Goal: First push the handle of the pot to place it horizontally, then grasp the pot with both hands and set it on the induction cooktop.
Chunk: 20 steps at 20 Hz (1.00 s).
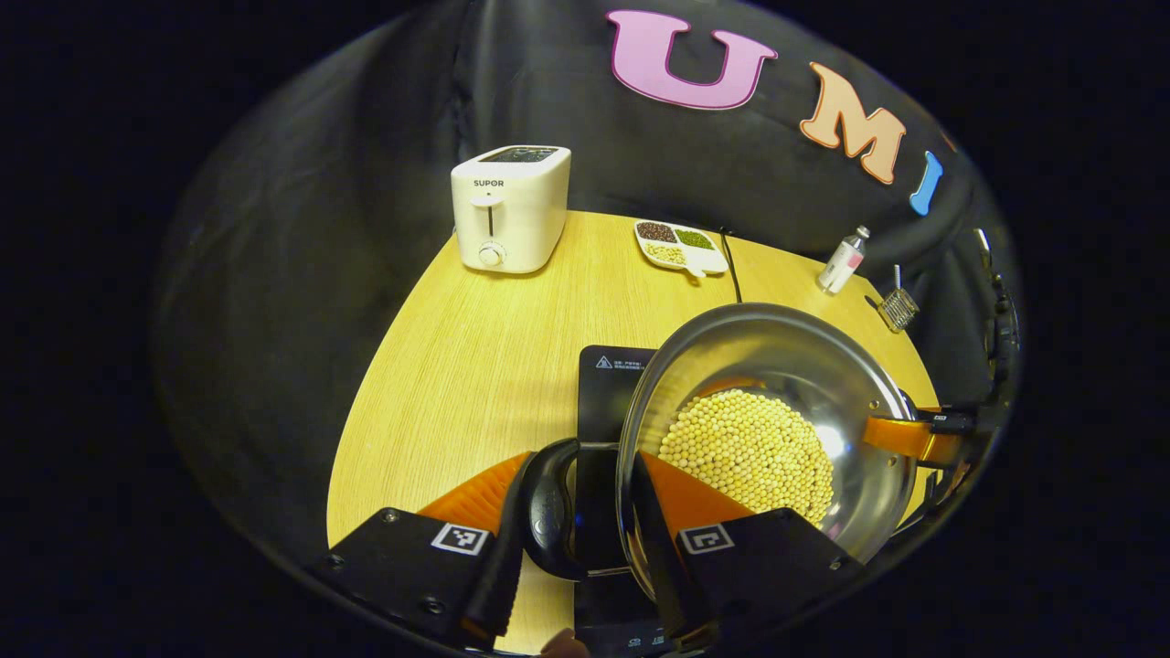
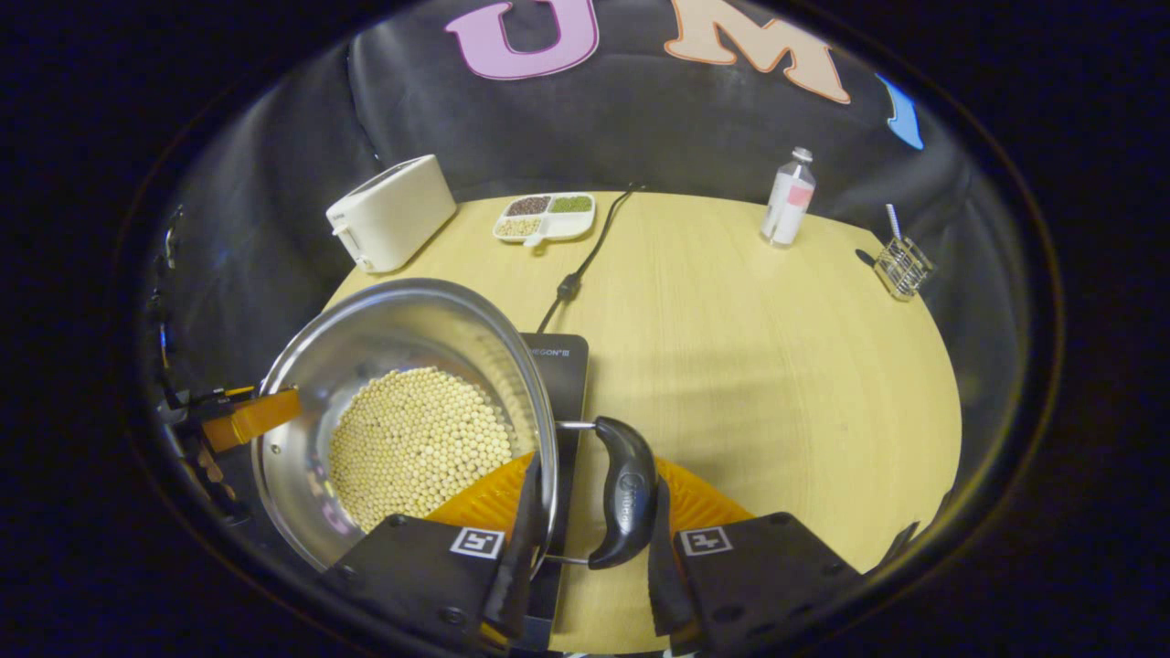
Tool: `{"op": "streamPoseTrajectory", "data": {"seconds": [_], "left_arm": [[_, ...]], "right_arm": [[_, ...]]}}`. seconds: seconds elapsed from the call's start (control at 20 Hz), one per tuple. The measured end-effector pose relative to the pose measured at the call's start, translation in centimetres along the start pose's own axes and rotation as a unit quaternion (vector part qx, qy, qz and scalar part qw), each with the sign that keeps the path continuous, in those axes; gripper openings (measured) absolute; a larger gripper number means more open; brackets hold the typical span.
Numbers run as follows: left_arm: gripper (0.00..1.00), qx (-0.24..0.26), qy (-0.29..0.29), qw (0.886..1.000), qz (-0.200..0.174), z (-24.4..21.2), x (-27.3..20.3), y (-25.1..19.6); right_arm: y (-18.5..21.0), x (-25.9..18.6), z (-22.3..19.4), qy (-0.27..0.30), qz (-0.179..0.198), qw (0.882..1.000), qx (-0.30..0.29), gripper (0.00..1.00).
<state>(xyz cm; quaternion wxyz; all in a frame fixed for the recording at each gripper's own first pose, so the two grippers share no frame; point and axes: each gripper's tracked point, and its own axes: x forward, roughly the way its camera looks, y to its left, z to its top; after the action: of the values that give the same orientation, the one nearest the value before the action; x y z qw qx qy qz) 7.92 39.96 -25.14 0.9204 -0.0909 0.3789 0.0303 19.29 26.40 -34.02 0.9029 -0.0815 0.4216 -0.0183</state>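
Steel pot (image 1: 823, 384) | left tool (image 1: 576, 539) pinching handle | right tool (image 2: 594, 539) pinching opposite handle

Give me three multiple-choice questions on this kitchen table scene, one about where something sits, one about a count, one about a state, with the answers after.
1. Where is the toaster relative to the sectioned dish?
A. To its left at the table's back edge
B. Stacked on it
C. Inside the pot

2. How many compartments of the dish hold grains?
A. One
B. Three
C. Six

3. What is the state of the pot?
A. Empty and upside down
B. Holding pale round beans, with a hand-held gripper at each side handle
C. Covered with a lid

Answers: 1 A, the right gripper view shows the toaster left of the dish near the wall. 2 B, dark, green and pale fills show. 3 B, the left hand-held gripper straddles one black handle and the rim, the right hand-held gripper the other.
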Motion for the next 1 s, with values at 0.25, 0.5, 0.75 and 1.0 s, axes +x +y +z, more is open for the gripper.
{"op": "streamPoseTrajectory", "data": {"seconds": [0.25, 0.5, 0.75, 1.0], "left_arm": [[0.63, 0.004, -0.003, 1.000, -0.007, -0.03, 0.03, 0.14], [0.64, 0.021, -0.007, 1.000, -0.008, -0.03, 0.12, 0.15], [0.66, 0.022, -0.013, 1.000, -0.008, 0.01, 0.19, 0.20], [0.71, 0.042, -0.012, 0.999, -0.002, -0.16, 0.37, 0.27]], "right_arm": [[0.12, 0.19, -0.18, 0.000, 0.001, 1.000, 0.002, 0.55], [0.08, 0.27, -0.60, 0.004, -0.001, 1.000, 0.009, 0.53], [0.00, 0.35, -0.52, 0.004, -0.002, 1.000, 0.006, 0.60], [-0.18, 0.51, -0.46, 0.002, -0.010, 1.000, -0.012, 0.70]]}}
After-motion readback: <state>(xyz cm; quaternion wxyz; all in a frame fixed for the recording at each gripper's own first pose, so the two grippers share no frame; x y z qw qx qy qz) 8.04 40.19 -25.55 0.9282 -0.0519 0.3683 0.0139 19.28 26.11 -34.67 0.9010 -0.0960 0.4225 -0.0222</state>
